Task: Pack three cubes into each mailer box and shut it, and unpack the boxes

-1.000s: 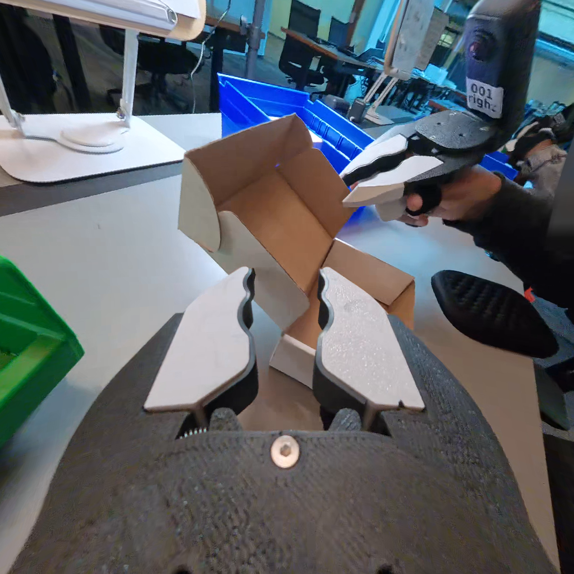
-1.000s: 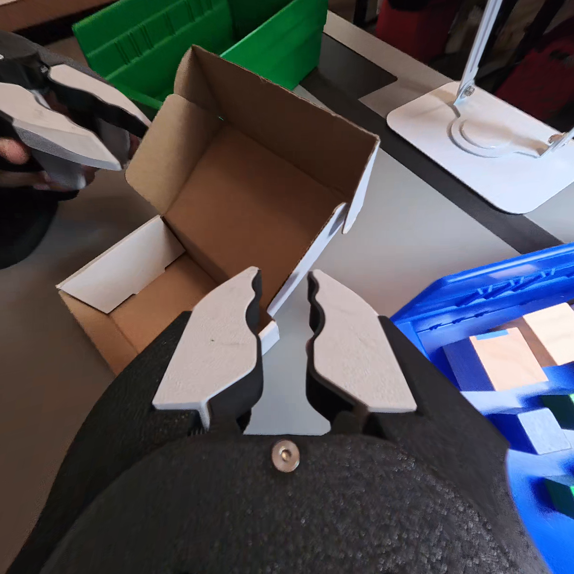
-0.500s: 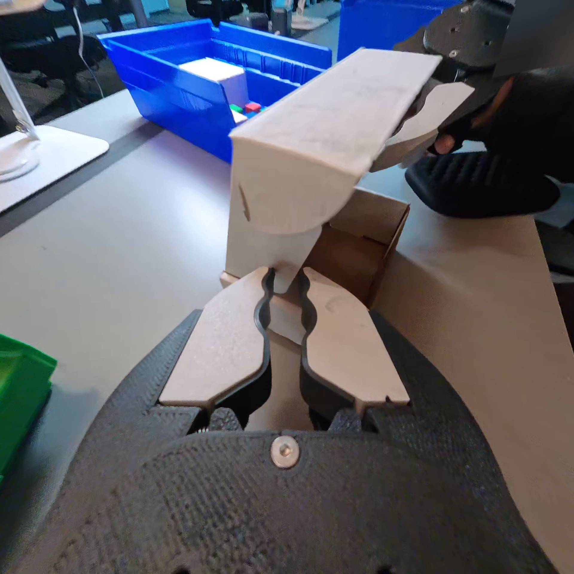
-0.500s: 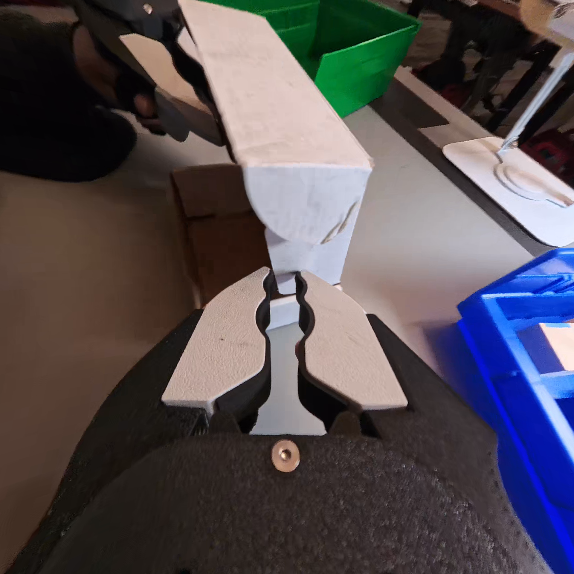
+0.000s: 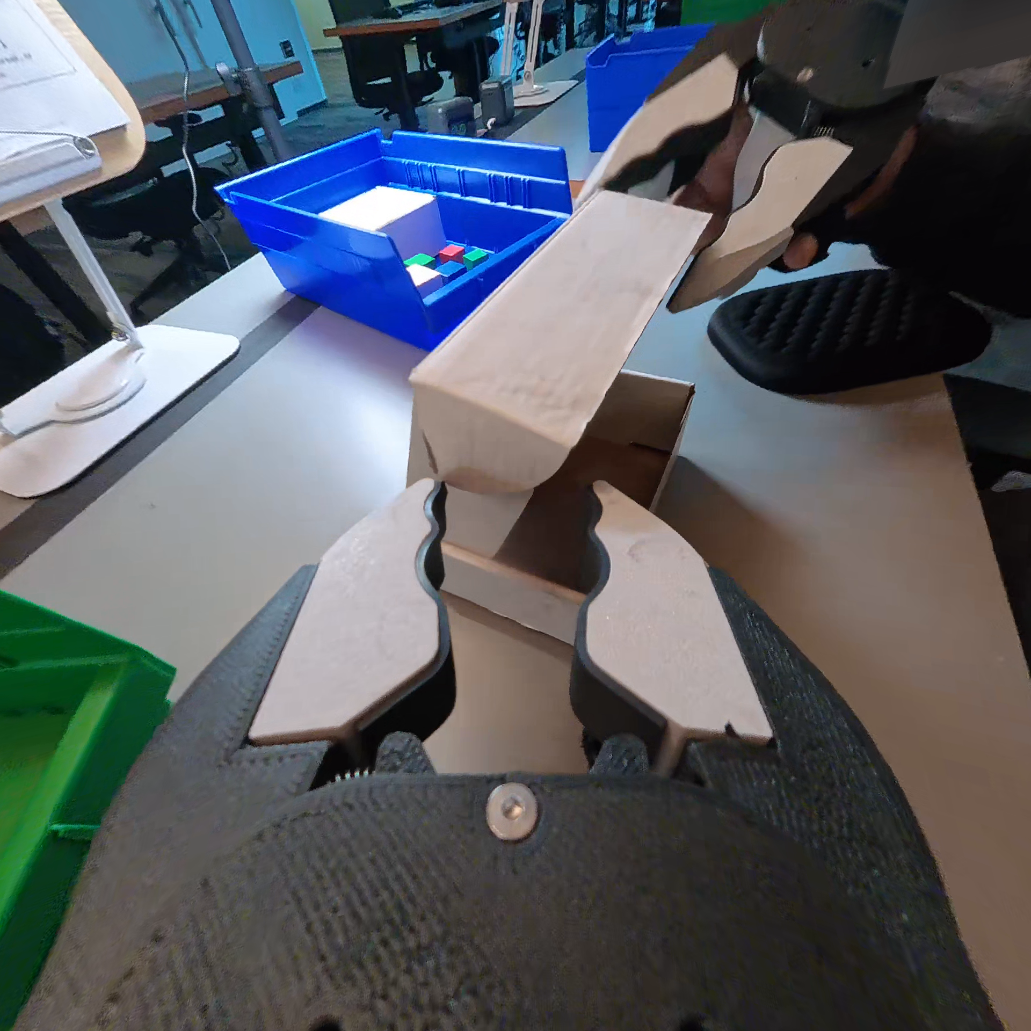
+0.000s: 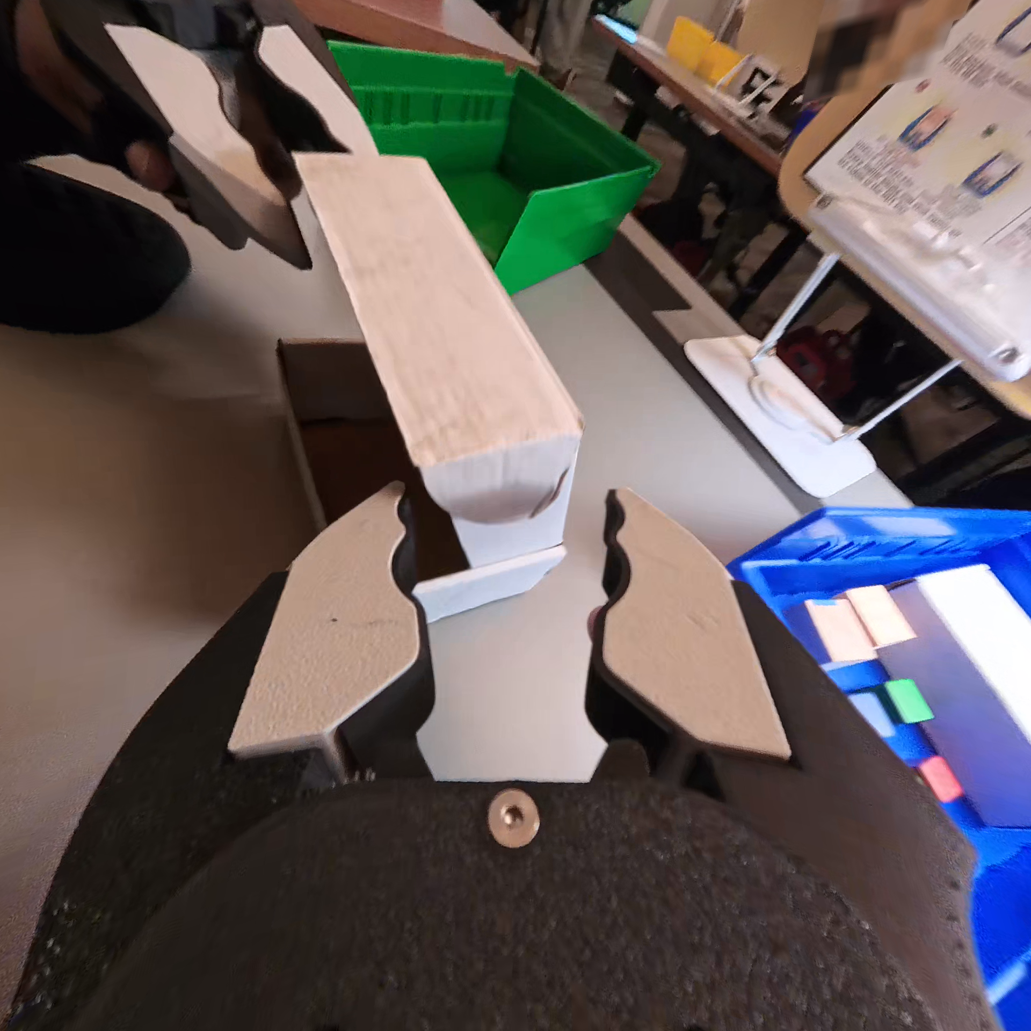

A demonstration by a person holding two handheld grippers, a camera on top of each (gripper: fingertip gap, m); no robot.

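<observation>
A white mailer box [image 5: 558, 335] stands on the grey table, brown inside. Its lid hangs half-closed over the base [image 5: 641, 413], front flap bent down. My left gripper [image 5: 516, 535] is open at the box's near end, fingers either side of the lid's side flap, gripping nothing. My right gripper [image 6: 505, 502] is open at the opposite end of the same box [image 6: 446, 335], also empty. Each shows in the other's view, the right [image 5: 658, 234] and the left [image 6: 312, 195]. Coloured cubes [image 5: 449, 254] lie in the blue bin [image 6: 908, 701]. The box's inside is hidden.
The blue bin [image 5: 390, 234] also holds a closed white box [image 5: 385, 215] and sits by my right gripper [image 6: 837, 552]. A green bin [image 6: 502, 167] is on the left side [image 5: 56, 725]. A white stand base [image 5: 111, 390] sits at the table's back edge.
The lid swung from standing open to folded over the base. Both grippers, nearly shut on the lid's side flaps half a second ago, have opened wide.
</observation>
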